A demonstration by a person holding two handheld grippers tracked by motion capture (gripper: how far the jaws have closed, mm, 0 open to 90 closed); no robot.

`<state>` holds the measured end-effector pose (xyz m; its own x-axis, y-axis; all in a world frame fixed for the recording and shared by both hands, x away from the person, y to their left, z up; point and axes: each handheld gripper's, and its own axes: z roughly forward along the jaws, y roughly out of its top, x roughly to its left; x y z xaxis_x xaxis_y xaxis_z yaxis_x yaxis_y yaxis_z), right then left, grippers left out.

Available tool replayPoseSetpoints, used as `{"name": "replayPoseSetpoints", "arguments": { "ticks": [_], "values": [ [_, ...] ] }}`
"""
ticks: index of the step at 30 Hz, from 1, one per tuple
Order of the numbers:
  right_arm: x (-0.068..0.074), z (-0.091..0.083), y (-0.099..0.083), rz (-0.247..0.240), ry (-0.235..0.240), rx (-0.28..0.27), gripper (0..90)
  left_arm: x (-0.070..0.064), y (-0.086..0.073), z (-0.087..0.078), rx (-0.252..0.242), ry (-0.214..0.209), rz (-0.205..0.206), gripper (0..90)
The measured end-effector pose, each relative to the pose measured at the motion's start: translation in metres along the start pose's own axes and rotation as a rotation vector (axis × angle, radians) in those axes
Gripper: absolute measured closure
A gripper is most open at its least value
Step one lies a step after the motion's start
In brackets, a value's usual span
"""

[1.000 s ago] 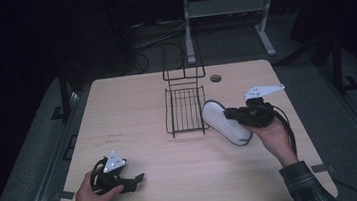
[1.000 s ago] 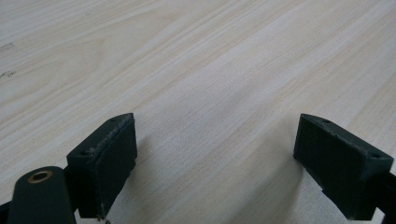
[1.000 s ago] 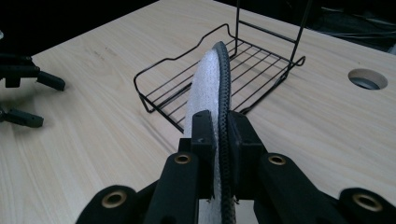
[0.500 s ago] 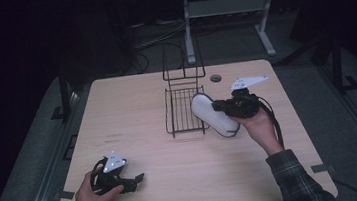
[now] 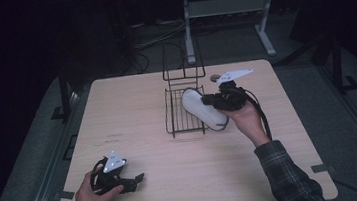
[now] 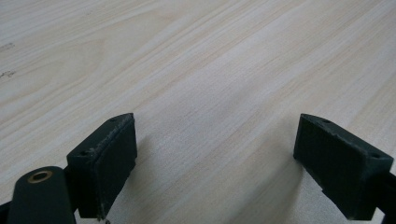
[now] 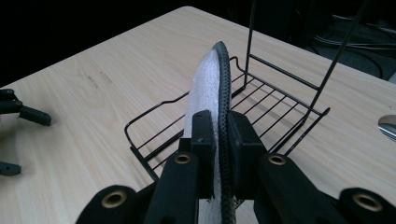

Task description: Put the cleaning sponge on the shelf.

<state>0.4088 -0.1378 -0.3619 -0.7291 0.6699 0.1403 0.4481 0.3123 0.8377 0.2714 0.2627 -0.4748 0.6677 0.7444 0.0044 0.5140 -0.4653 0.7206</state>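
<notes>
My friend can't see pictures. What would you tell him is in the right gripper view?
Two black jaws of the right gripper pinch the edge of a white slipper with a dark rim, held on edge above a black wire rack on a pale wooden table.

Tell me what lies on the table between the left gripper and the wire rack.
Nothing: in the high view, only bare wooden table separates the left gripper from the wire rack.
</notes>
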Motion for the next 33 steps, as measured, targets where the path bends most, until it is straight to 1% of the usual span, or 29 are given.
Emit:
{"name": "replayPoseSetpoints", "arguments": {
  "ticks": [4, 5, 7, 16, 22, 23, 25, 26, 27, 29, 30, 33],
  "values": [
    [-0.002, 0.009, 0.004, -0.002, -0.002, 0.009, 82.0, 0.0, 0.0, 0.0, 0.0, 0.0, 0.0, 12.4],
    [-0.003, 0.011, 0.005, -0.005, -0.003, 0.001, 82.1, 0.0, 0.0, 0.0, 0.0, 0.0, 0.0, 12.4],
    [-0.005, 0.016, 0.006, 0.009, -0.001, 0.013, 82.0, 0.0, 0.0, 0.0, 0.0, 0.0, 0.0, 12.5],
    [-0.014, 0.036, 0.014, 0.04, 0.009, 0.008, 81.8, 0.0, 0.0, 0.0, -0.001, 0.0, 0.0, 12.4],
    [-0.019, 0.049, 0.02, 0.031, 0.009, 0.009, 81.8, 0.0, 0.0, 0.0, 0.0, 0.0, 0.002, 12.5],
    [-0.02, 0.051, 0.022, 0.028, 0.012, 0.016, 81.8, 0.0, 0.0, 0.0, 0.0, 0.0, 0.002, 12.5],
    [-0.02, 0.056, 0.025, 0.039, 0.016, 0.016, 81.8, 0.0, 0.0, 0.0, 0.0, 0.0, 0.002, 12.5],
    [-0.02, 0.058, 0.026, 0.033, 0.017, 0.012, 81.8, 0.0, 0.0, 0.0, 0.0, 0.0, 0.001, 12.5],
    [-0.02, 0.061, 0.027, 0.044, 0.019, 0.018, 81.8, 0.0, 0.0, 0.0, 0.0, 0.0, 0.001, 12.5],
    [-0.02, 0.065, 0.029, 0.039, 0.018, 0.028, 81.8, 0.0, 0.0, 0.0, 0.0, 0.0, 0.002, 12.5],
    [-0.019, 0.067, 0.029, 0.051, 0.027, 0.032, 81.8, 0.0, 0.0, 0.0, 0.0, 0.0, 0.002, 12.5],
    [-0.019, 0.074, 0.03, 0.049, 0.032, 0.037, 81.7, 0.0, 0.0, 0.0, 0.001, 0.0, 0.003, 12.5]
  ]
}}
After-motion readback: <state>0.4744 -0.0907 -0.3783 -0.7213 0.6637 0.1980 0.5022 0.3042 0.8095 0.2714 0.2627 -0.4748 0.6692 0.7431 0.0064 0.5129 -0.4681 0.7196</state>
